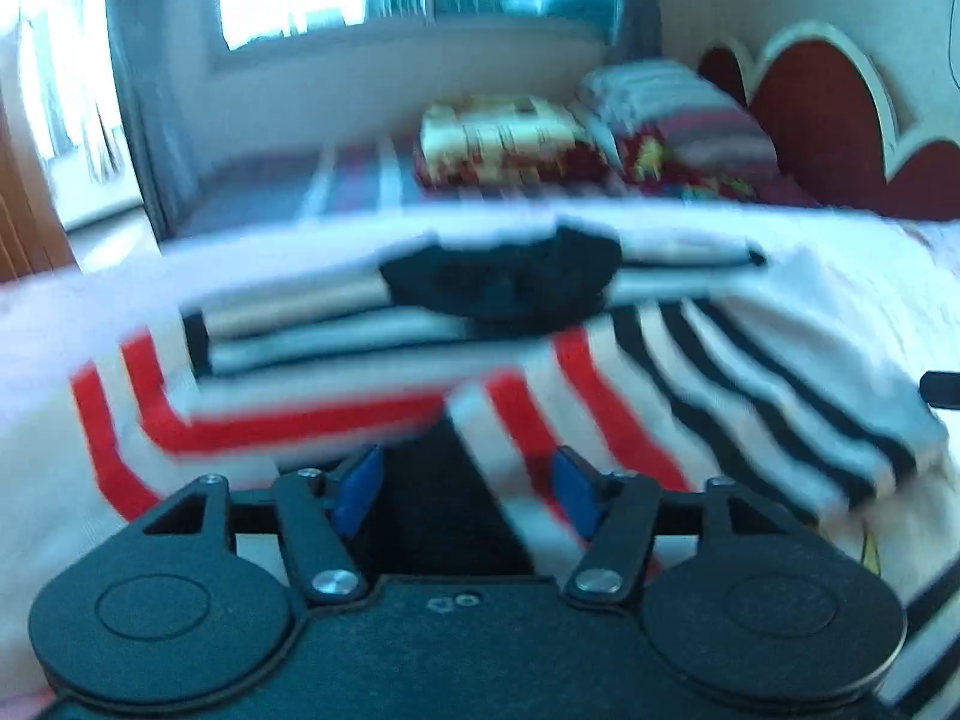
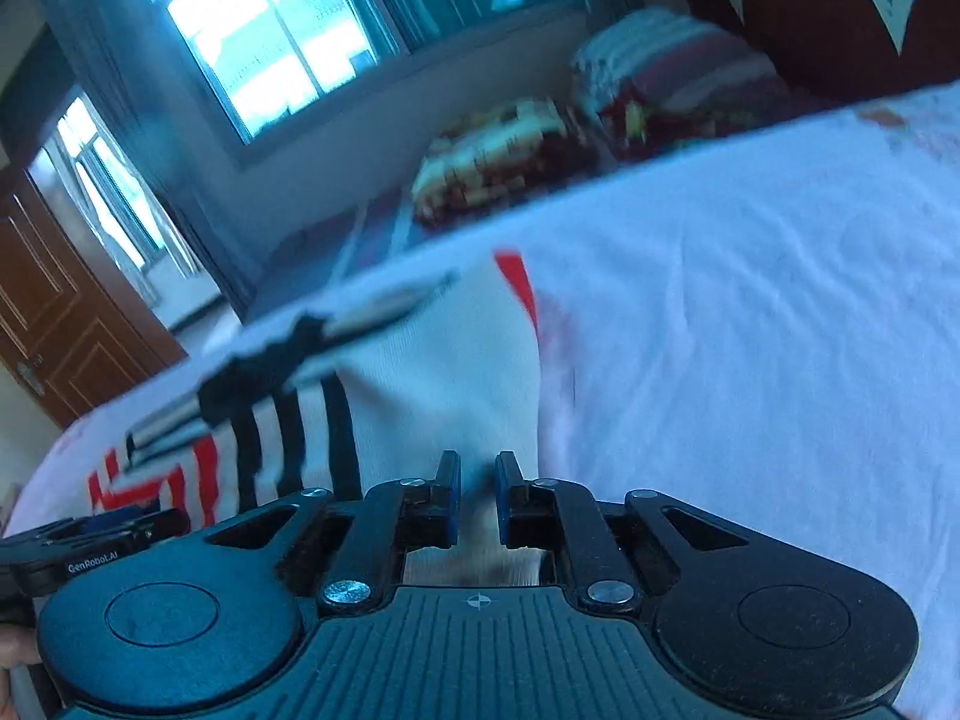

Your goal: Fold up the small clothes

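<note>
Striped shirt (image 1: 372,384), white with red and black bands and a dark collar, lies on the white bed sheet (image 2: 750,330), directly ahead of both grippers. In the left wrist view the left gripper (image 1: 465,492) has its two blue pads (image 1: 357,495) standing apart, about half wide. One red-and-white fold of the shirt hangs down in the gap, close to the right pad, but the pads do not press on it. Both pictures are blurred, so fine details of the cloth are not clear.

In the right wrist view the right gripper (image 2: 478,498) is almost closed, and a white part of the shirt is pinched in the narrow gap. The cloth rises from the pads and spreads forward and to the left, where the black stripes and the collar are.

Beyond the shirt, further from both grippers, folded patterned blankets (image 1: 510,144) lie near a red headboard (image 1: 840,120), under a bright window (image 2: 258,42). A brown door (image 2: 60,312) is far to the left.
</note>
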{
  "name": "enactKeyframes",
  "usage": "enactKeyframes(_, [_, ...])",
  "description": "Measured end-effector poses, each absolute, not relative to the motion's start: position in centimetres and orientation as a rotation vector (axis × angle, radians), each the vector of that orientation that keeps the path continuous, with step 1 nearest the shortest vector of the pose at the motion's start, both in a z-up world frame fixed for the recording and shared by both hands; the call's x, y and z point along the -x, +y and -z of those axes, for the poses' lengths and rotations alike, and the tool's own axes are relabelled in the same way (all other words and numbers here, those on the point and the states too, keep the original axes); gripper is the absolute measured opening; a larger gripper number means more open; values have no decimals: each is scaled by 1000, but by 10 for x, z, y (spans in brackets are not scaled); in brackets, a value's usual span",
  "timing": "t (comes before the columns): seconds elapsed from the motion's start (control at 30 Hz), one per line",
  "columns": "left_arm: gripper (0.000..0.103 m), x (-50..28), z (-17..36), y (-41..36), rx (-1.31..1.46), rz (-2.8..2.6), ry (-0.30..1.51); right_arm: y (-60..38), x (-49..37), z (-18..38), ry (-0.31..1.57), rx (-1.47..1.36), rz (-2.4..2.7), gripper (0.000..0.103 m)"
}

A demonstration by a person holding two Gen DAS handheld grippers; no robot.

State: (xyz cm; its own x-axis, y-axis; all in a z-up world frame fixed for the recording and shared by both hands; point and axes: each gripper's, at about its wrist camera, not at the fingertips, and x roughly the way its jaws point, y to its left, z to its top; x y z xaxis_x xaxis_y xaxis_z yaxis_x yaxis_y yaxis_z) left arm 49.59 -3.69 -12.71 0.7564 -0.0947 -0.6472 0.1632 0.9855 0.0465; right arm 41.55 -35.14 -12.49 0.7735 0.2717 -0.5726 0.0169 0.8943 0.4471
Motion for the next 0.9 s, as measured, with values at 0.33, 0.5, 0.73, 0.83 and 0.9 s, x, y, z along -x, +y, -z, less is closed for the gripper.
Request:
enactKeyframes(0.33, [58,-522,127,-36,-88,49,697,-378,-513,133,644,-517,-108,54])
enactKeyframes(0.5, [61,-503,130,25,-4,-89,686,-397,-536,144,672,-589,-208,53])
enactKeyframes(0.73, [27,-513,142,25,66,-17,743,-385,-543,162,705,-499,-220,14])
enactKeyframes(0.83, [2,-507,133,15,9,-97,651,-383,-537,156,673,-448,-182,10])
enactKeyframes(0.9, [2,-511,142,9,-52,-102,691,-380,-539,161,695,-399,-153,10])
